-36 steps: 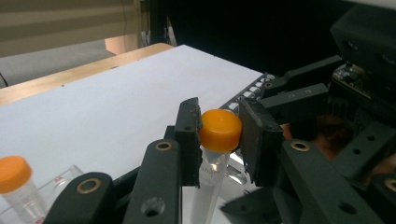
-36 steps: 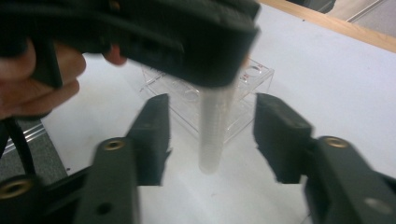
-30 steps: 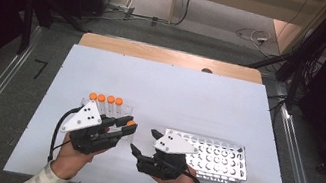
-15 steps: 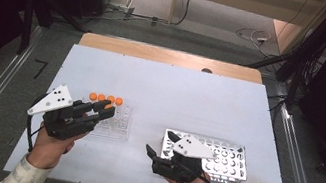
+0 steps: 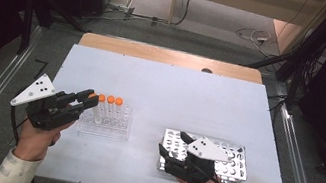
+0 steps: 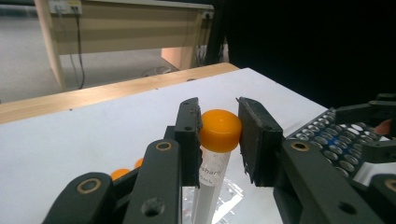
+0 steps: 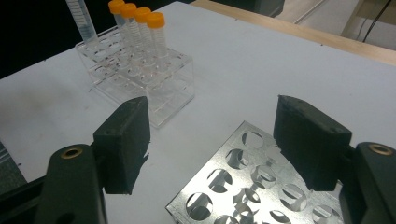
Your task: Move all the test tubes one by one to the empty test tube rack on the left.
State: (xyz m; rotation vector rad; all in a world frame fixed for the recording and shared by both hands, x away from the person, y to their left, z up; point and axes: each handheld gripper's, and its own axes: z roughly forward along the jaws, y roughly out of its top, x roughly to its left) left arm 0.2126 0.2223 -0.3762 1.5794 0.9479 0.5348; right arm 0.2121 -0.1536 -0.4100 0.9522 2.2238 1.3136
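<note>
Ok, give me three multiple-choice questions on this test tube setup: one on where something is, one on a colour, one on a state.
1. Where does the perforated metal rack lie?
A. At the white table's far left corner
B. Toward the table's near right, by the right hand-held gripper
C. On the floor

2. What colour are the caps of the clear plastic tubes?
A. Blue
B. White
C. Orange

3. What is the left hand-held gripper doing?
A. Shut on a capped tube
B. Open and empty
C. Shut on the metal rack

Answers:
1 B: the perforated metal rack sits just beyond the right hand-held gripper on the white table.
2 C: the tubes in the clear acrylic rack carry orange caps.
3 A: the left hand-held gripper has its pads against the cap of an orange-capped clear plastic tube.
</note>
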